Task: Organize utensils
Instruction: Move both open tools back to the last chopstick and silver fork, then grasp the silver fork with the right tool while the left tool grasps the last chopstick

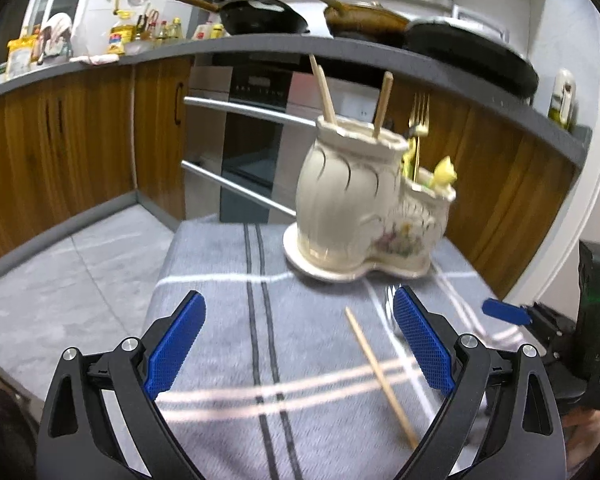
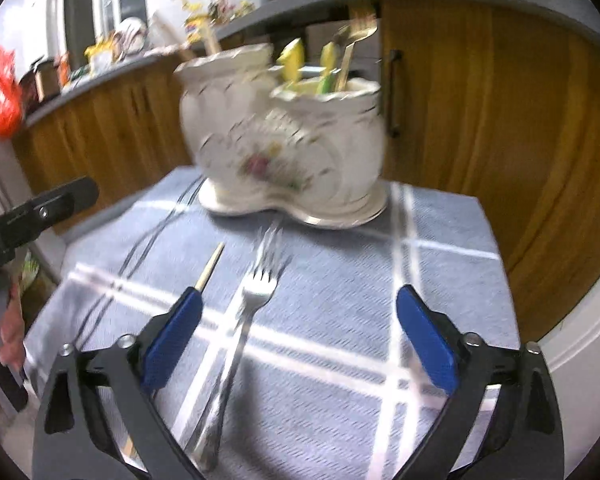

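A cream ceramic two-pot utensil holder (image 1: 356, 208) stands at the far side of a blue-grey checked cloth (image 1: 228, 320). Its tall pot holds wooden chopsticks (image 1: 382, 104); its low pot holds a gold fork (image 1: 418, 116) and yellow-handled pieces. A loose wooden chopstick (image 1: 380, 376) lies on the cloth between my open left gripper's (image 1: 300, 344) fingers, nearer the right one. In the right wrist view the holder (image 2: 284, 136) stands ahead, blurred. A silver fork (image 2: 240, 328) and a chopstick (image 2: 210, 266) lie on the cloth. My right gripper (image 2: 300, 340) is open and empty above the fork.
Wooden kitchen cabinets (image 1: 80, 140) and an oven (image 1: 252, 136) stand behind the small table. A grey counter (image 1: 260, 42) above carries pans and bottles. The floor (image 1: 60, 280) lies to the left of the table. The right gripper's body (image 1: 572, 328) shows at the right edge.
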The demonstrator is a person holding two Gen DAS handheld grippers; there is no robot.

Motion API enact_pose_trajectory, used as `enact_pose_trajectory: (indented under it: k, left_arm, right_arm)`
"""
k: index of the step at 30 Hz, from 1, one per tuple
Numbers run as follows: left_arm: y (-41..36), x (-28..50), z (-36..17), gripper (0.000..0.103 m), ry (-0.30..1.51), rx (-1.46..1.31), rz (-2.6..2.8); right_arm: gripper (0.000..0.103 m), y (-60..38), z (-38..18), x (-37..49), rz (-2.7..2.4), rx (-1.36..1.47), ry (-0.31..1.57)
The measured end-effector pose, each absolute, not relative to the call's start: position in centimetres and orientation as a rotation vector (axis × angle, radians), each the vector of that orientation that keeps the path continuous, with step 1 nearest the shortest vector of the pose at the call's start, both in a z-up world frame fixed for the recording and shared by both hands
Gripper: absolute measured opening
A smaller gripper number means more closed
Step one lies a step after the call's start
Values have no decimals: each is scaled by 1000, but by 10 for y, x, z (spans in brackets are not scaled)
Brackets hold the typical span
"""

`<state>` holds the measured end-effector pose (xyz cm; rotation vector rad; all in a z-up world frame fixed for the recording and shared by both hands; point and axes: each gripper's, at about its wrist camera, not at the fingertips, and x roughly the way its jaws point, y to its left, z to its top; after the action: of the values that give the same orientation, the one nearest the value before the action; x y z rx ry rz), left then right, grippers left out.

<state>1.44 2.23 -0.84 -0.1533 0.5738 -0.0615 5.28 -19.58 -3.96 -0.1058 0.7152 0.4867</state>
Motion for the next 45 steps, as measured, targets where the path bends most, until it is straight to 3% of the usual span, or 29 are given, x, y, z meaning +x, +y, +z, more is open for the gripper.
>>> enact_pose_trajectory:
  k: [5, 8, 12, 15, 24, 33, 38, 45]
  left_arm:
    - [18, 13, -13, 94, 603, -118, -64]
    - [16, 14, -13, 94, 608, -103, -69]
    - [14, 15, -15, 94, 618, -91, -75]
    - [12, 16, -16, 94, 625, -84, -82]
    - [-18, 22, -30, 91, 716, -20, -166]
    - [-63, 28, -55, 47, 840, 130, -212]
    - [-58, 33, -62, 15, 890, 123, -231]
    - [-44, 30, -58, 11, 932, 156, -266]
  right_arm:
    - [44, -183, -49, 50, 556, -110, 793]
    - [30, -172, -56, 49, 562, -154, 816]
    - [25, -165, -61, 46, 558, -190, 821]
    - [11, -163, -60, 45, 552, -209, 815]
    - [5, -186, -51, 47, 535, -200, 786]
    - [5, -205, -47, 50, 520, -170, 781]
    - [5, -198, -50, 50, 551, -191, 788]
    - [5, -191, -55, 43, 603, -244, 805]
